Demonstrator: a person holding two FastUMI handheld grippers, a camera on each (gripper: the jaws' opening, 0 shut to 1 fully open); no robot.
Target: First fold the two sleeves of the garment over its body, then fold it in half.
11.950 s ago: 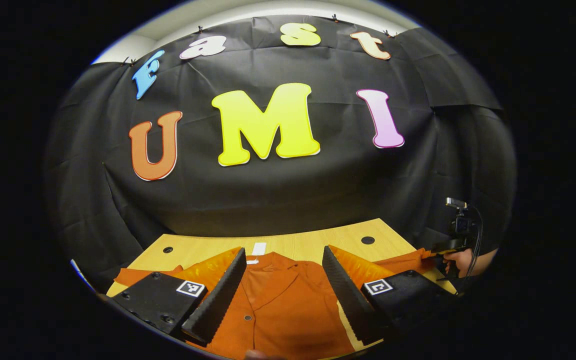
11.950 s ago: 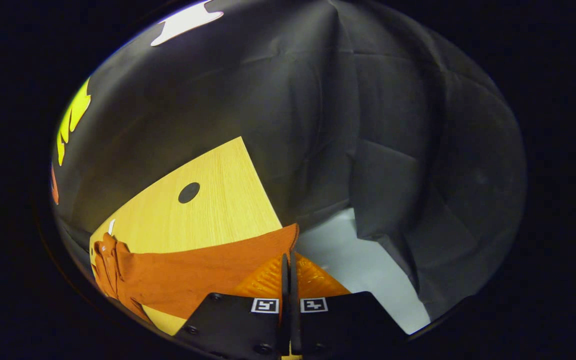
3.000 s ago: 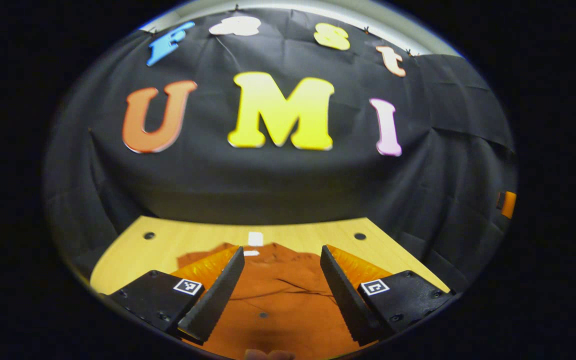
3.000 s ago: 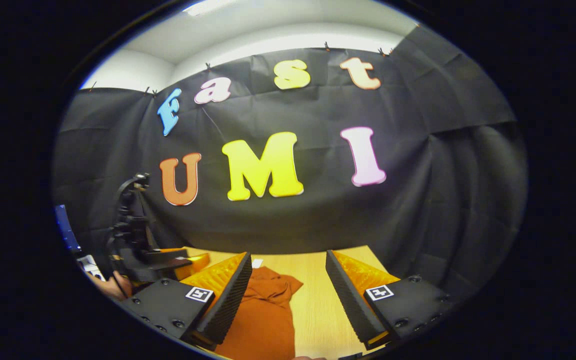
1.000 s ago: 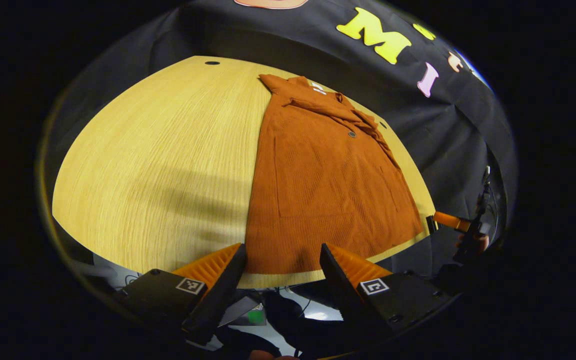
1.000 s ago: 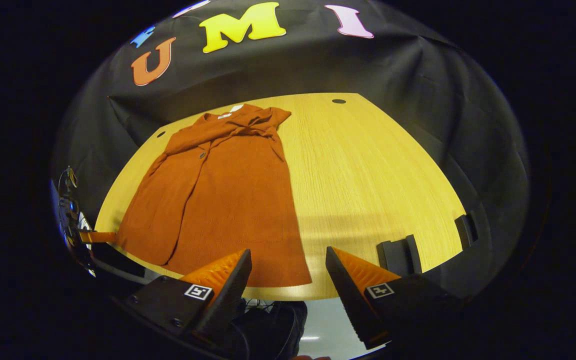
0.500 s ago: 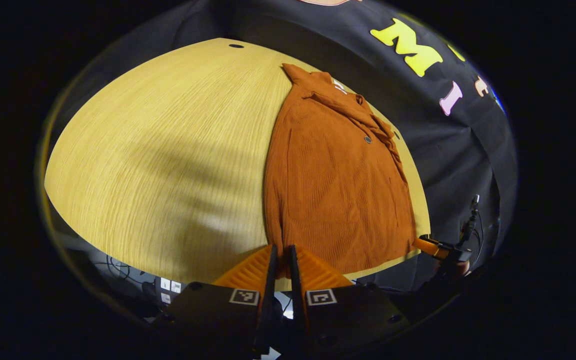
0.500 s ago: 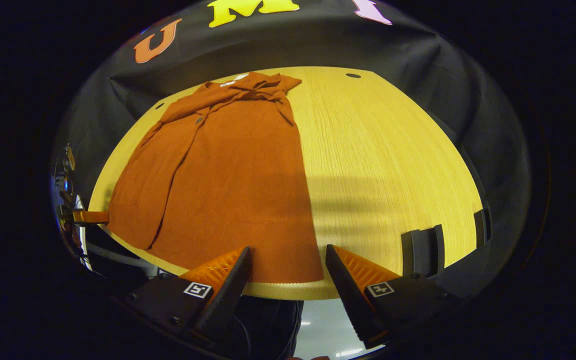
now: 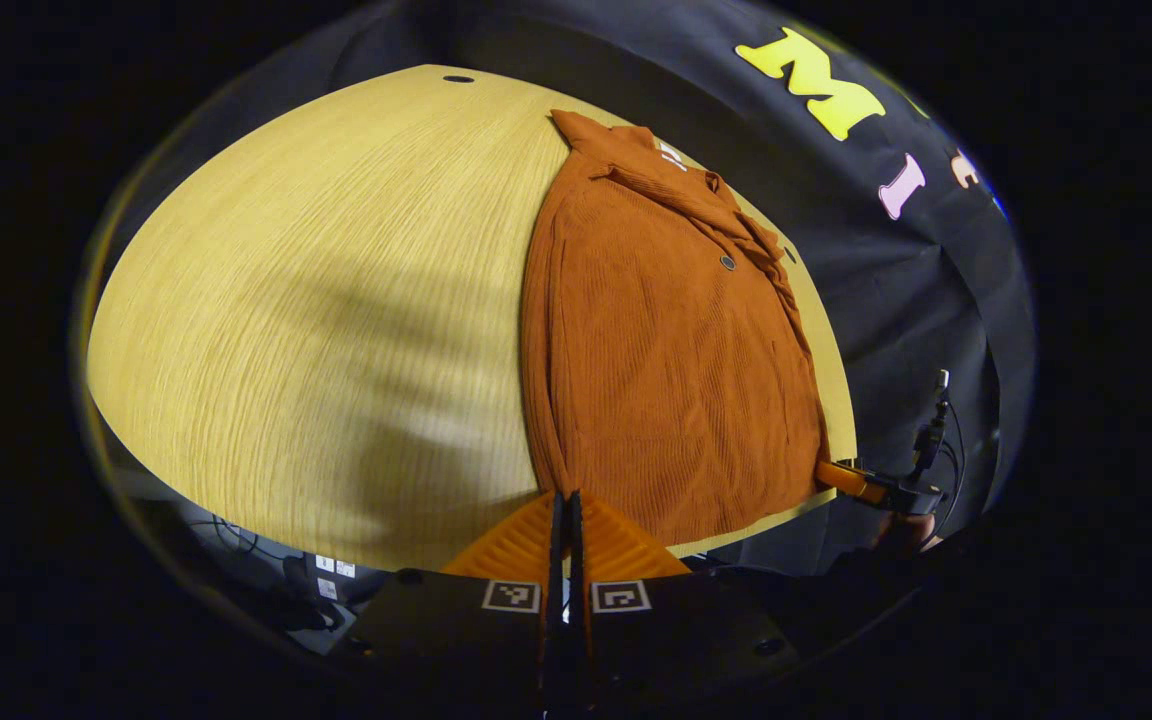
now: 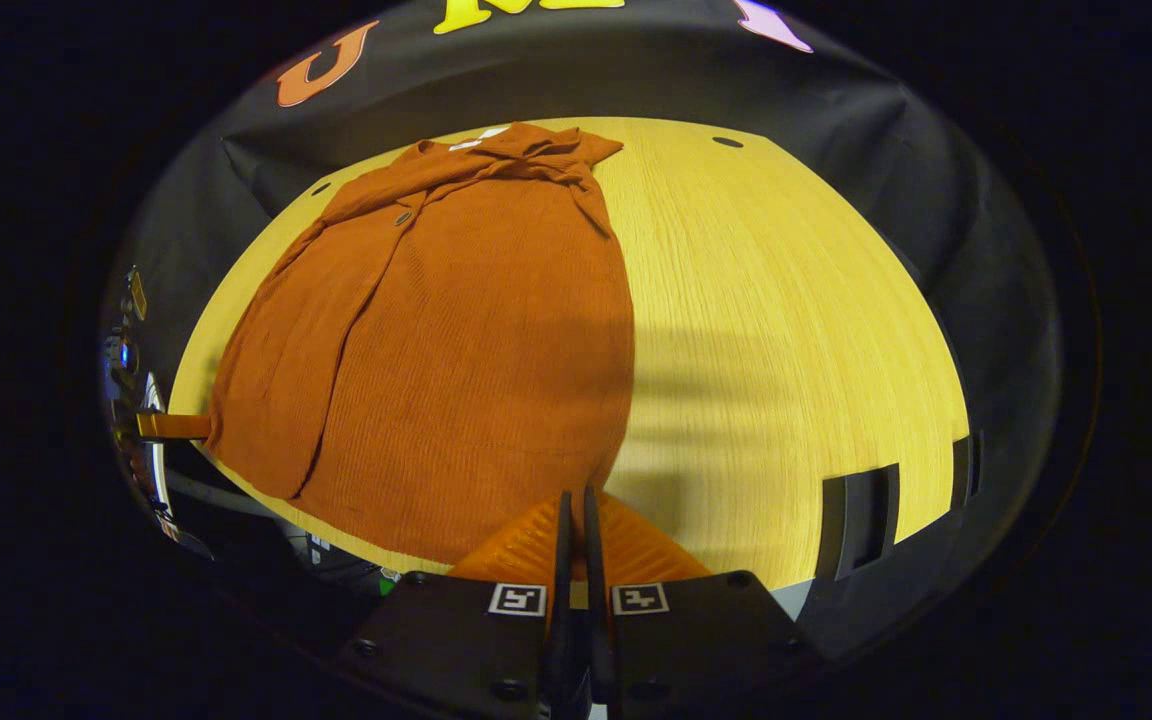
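Pale wooden bench (image 9: 316,300) fills the middle of the booth, backed by a black cloth wall (image 10: 556,70). An orange garment (image 9: 666,340) lies flat on the bench, its collar end towards the wall and its hem at the near edge. Both sleeves are folded in across the chest, bunched just below the collar, so the body forms one long panel. A dark button (image 9: 728,263) shows on the upper front.

At the hem, the left gripper (image 9: 564,500) has its jaws clenched on one near corner of the garment, the fabric edge running straight into the closed gap. The right gripper (image 10: 578,500) is at the other near corner, its jaws likewise closed tight where the hem's corner meets them; the cloth appears pinched between them.

From the left gripper view, the right gripper (image 9: 861,485) shows farther off at the hem's far corner, with a hand (image 9: 901,530) behind it. From the right gripper view, the left gripper (image 10: 171,426) shows at the bench edge touching the hem.

Two dark brackets (image 10: 856,525) sit on the bench's near edge, well apart from the garment.
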